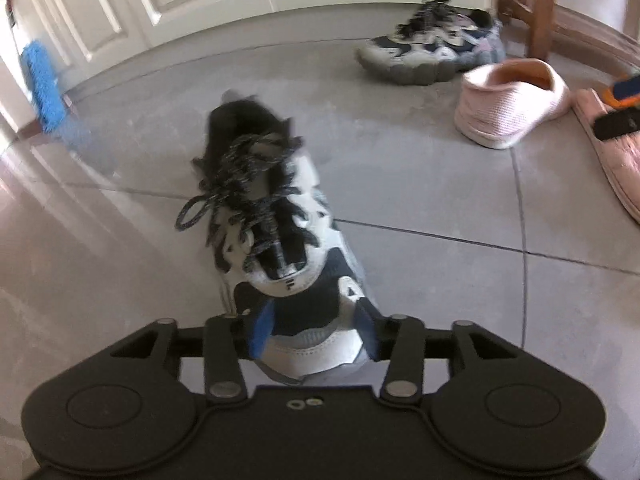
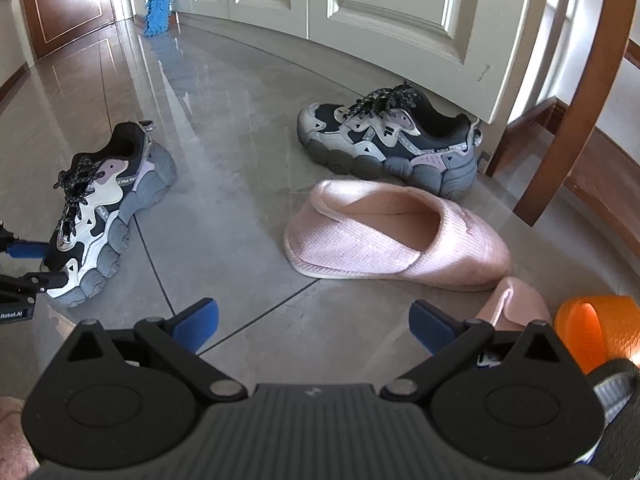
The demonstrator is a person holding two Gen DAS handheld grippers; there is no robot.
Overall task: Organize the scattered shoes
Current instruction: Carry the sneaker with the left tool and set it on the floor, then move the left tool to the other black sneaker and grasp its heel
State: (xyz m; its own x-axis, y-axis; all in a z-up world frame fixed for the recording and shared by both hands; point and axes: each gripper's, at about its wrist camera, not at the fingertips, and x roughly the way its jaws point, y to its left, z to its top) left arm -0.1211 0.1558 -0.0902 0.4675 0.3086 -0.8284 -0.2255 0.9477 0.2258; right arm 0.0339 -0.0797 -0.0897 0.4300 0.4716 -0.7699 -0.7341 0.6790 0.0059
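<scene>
Nearest to us, our left gripper (image 1: pixel 314 330) has its blue pads on either side of the toe of a chunky sneaker (image 1: pixel 272 216), closed onto it as far as we can judge from the left wrist view; the right wrist view shows the same pads meeting the shoe's front end. Our right gripper (image 2: pixel 314 326) hangs with its jaws spread wide over bare floor tile (image 2: pixel 248 184), holding nothing.

We take the white panelled door (image 2: pixel 384 8) as our landmark. The gripped sneaker sits well out from the door, heel pointing towards it. A pink slipper (image 2: pixel 396 236) lies closer to the door, and just beside it, nearer us, the tip of a second pink slipper (image 2: pixel 516 300) and an orange sandal (image 2: pixel 592 328) show. Farthest, the matching sneaker (image 2: pixel 392 140) rests right at the foot of the door, side-on, so the pair lies well apart.

We judge the sneaker fairly heavy, with a thick stiff sole that will tip heel-down if held by the toe alone; the collar or heel counter looks like a firmer hold. The loose laces (image 1: pixel 240 184) could snag. The slippers look light and soft, likely to fold, so the rim of the opening suits them best
</scene>
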